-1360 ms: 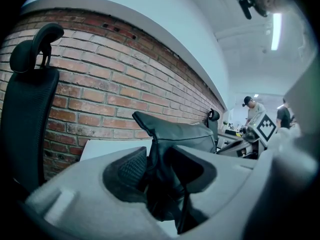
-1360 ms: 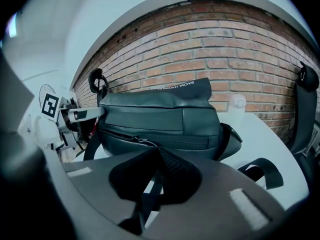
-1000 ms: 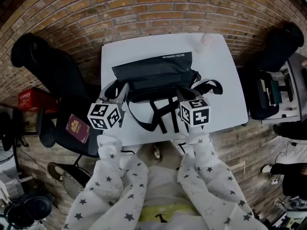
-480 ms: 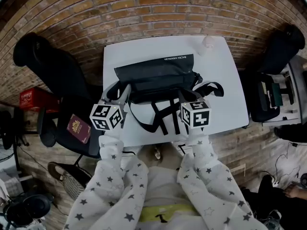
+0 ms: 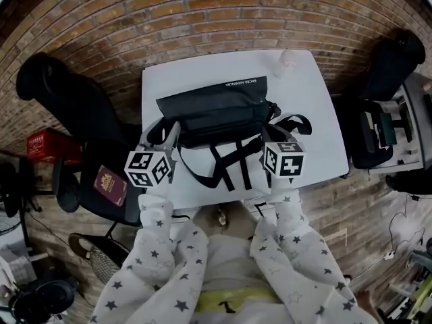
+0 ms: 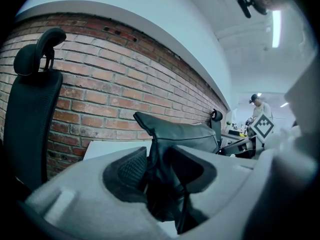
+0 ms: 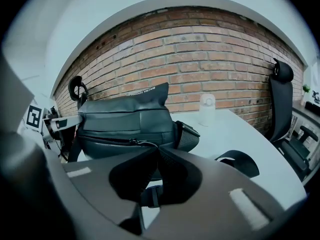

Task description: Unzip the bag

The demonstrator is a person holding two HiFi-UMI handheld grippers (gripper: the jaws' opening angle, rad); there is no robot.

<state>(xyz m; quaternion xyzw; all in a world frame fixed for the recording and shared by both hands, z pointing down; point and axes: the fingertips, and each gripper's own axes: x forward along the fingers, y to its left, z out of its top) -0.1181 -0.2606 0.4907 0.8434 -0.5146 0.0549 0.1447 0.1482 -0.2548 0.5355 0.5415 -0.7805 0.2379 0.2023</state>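
Bag [image 5: 214,108] lies on the counter [image 5: 312,120]. We pinch its left end in the left tongs [image 6: 158,168]; the right tongs [image 7: 157,152] pinch the zip pull [image 7: 136,142]. The small pull may slip out, or it may drag right.

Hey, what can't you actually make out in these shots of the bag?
Where the zipper ends: right gripper view, the right gripper, shut on the zipper pull, covers it.
Which part of the bag the left gripper clamps: left gripper view, bunched fabric blocks it.
What the white container is: head view, too small.
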